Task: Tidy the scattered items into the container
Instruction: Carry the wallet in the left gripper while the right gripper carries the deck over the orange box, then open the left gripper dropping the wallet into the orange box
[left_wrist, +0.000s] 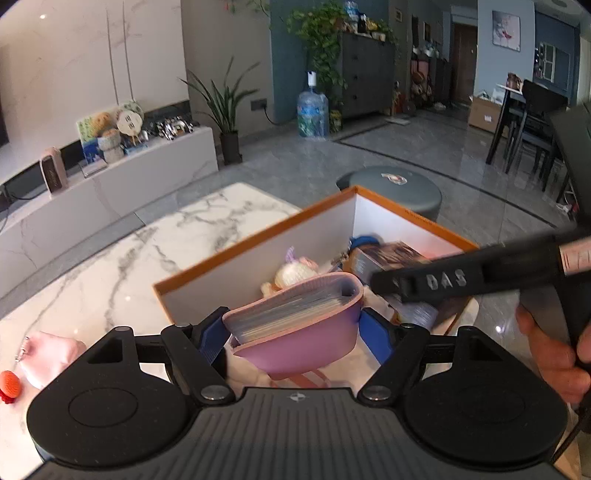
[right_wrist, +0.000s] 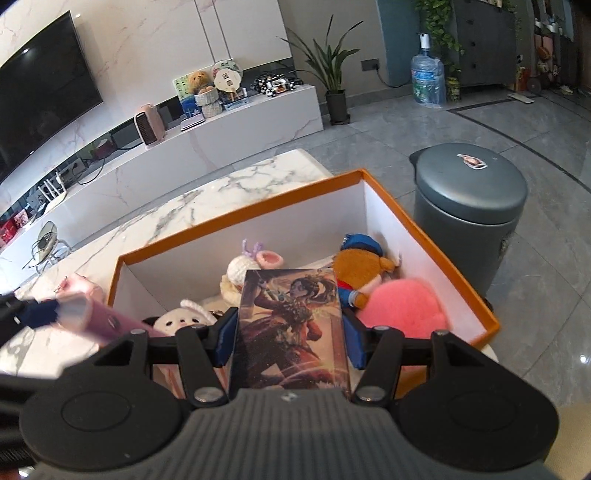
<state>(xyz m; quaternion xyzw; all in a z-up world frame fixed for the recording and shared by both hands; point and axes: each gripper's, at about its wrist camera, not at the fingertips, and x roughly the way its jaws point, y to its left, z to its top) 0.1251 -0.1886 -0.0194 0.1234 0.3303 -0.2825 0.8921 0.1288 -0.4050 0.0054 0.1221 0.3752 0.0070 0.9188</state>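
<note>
My left gripper (left_wrist: 293, 328) is shut on a pink card album (left_wrist: 303, 343), clear sleeves up, held over the near edge of the orange box (left_wrist: 258, 236). My right gripper (right_wrist: 290, 334) is shut on a flat illustrated box (right_wrist: 291, 314) above the orange box (right_wrist: 236, 214). Inside it lie a pink plush (right_wrist: 402, 306), an orange-haired doll (right_wrist: 365, 266), a cream crochet toy (right_wrist: 240, 271) and a white plush (right_wrist: 177, 321). In the left wrist view a right finger (left_wrist: 436, 282) crosses from the right with the illustrated box (left_wrist: 388, 254). The album (right_wrist: 107, 321) shows at the right view's left edge.
The orange box stands on a marble table (left_wrist: 147, 251). A pink pouch (left_wrist: 48, 350) and an orange crochet piece (left_wrist: 9, 384) lie on the table at the left. A grey round bin (right_wrist: 469, 192) stands on the floor beyond the box. A hand (left_wrist: 554, 358) grips the right tool.
</note>
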